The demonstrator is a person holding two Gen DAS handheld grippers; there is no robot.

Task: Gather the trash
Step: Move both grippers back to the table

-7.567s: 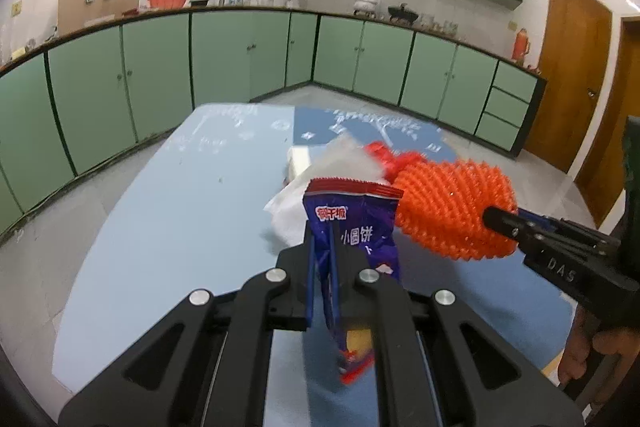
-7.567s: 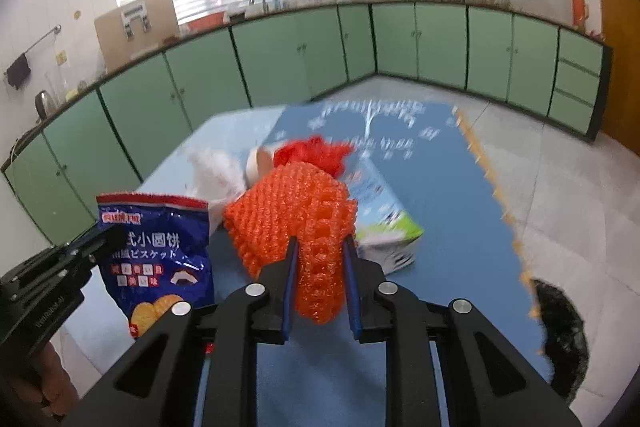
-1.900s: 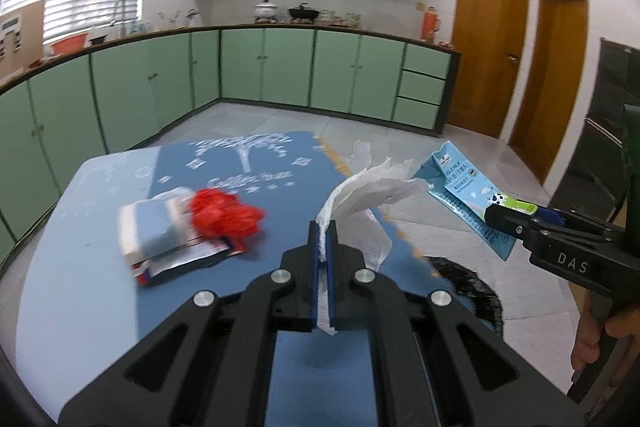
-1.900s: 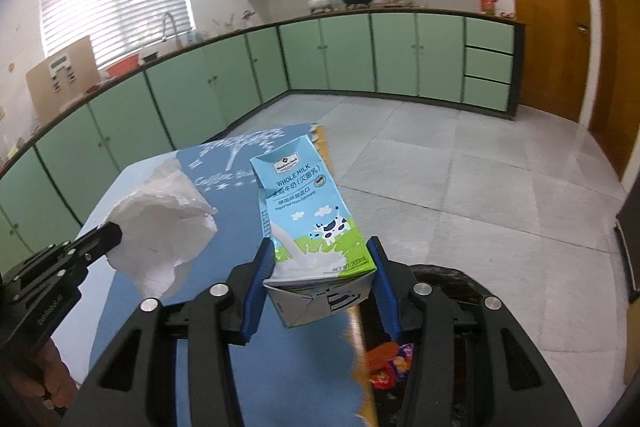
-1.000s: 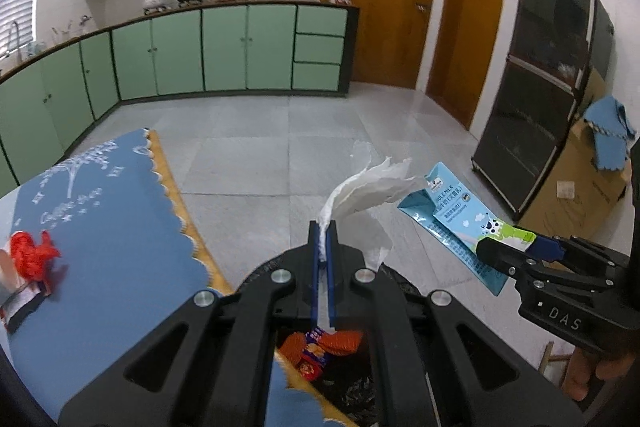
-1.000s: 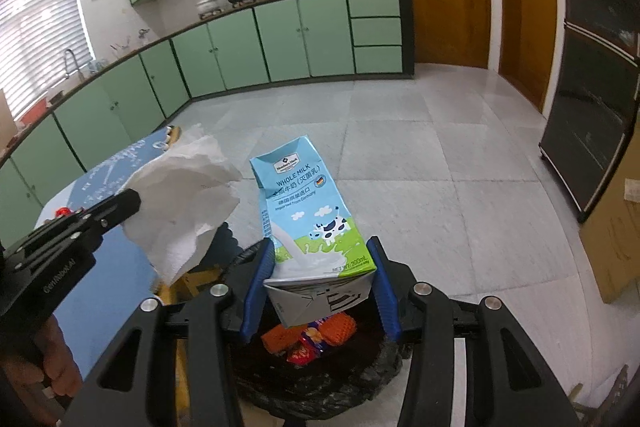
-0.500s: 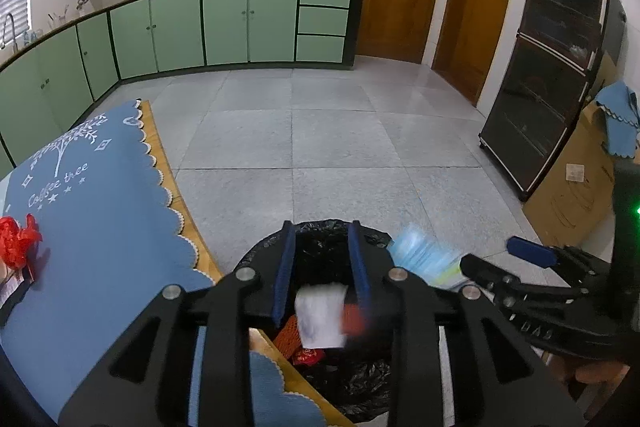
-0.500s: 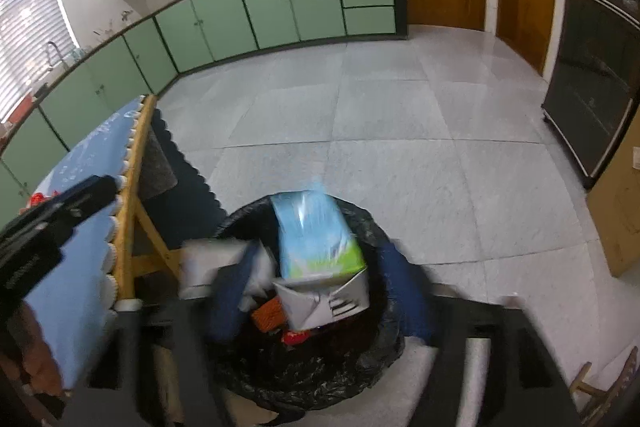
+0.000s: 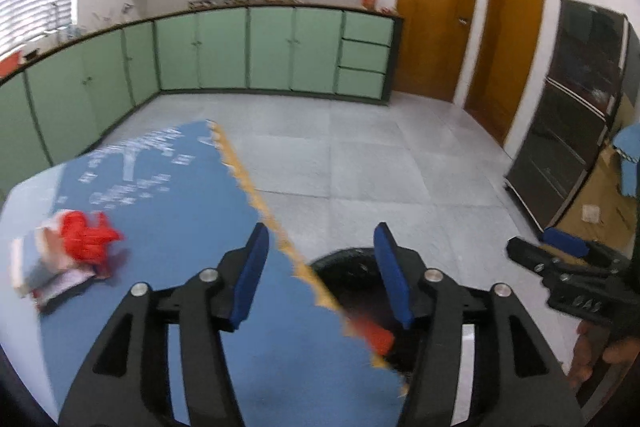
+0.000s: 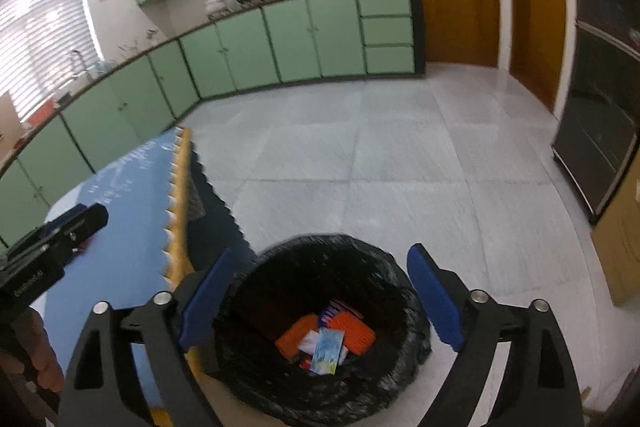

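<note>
Far left on the blue tablecloth point(image 9: 168, 227), a blurred heap of trash point(image 9: 68, 259) lies there: red mesh on top, paler wrappers under it, too smeared to name. The left gripper point(image 9: 322, 267) angles downward over the cloth's scalloped yellow edge, its jaws opening, blue pads well apart and nothing between them. Below that gap sits the black-lined trash bin point(image 9: 352, 267), mostly hidden behind the gripper body and the table edge, with only a patch of orange showing inside. At the right edge the right gripper point(image 9: 560, 255) pokes in from the side, and a hand point(image 9: 592, 351) grips its handle, cut off by the frame.

Over to the right wrist view: at far left the left gripper point(image 10: 60, 231) reaches in above the cloth point(image 10: 120, 227), fingers of a hand point(image 10: 36, 359) wrapped low on it. The right gripper point(image 10: 320, 291) tilts down straight over the bin point(image 10: 260, 307), jaws opening wide, empty. Down in the bin lie a milk carton point(image 10: 330, 345), orange mesh point(image 10: 296, 337), a white scrap and a striped wrapper, partly overlapping and blurred. The bin's near rim is covered by the gripper arms.
</note>
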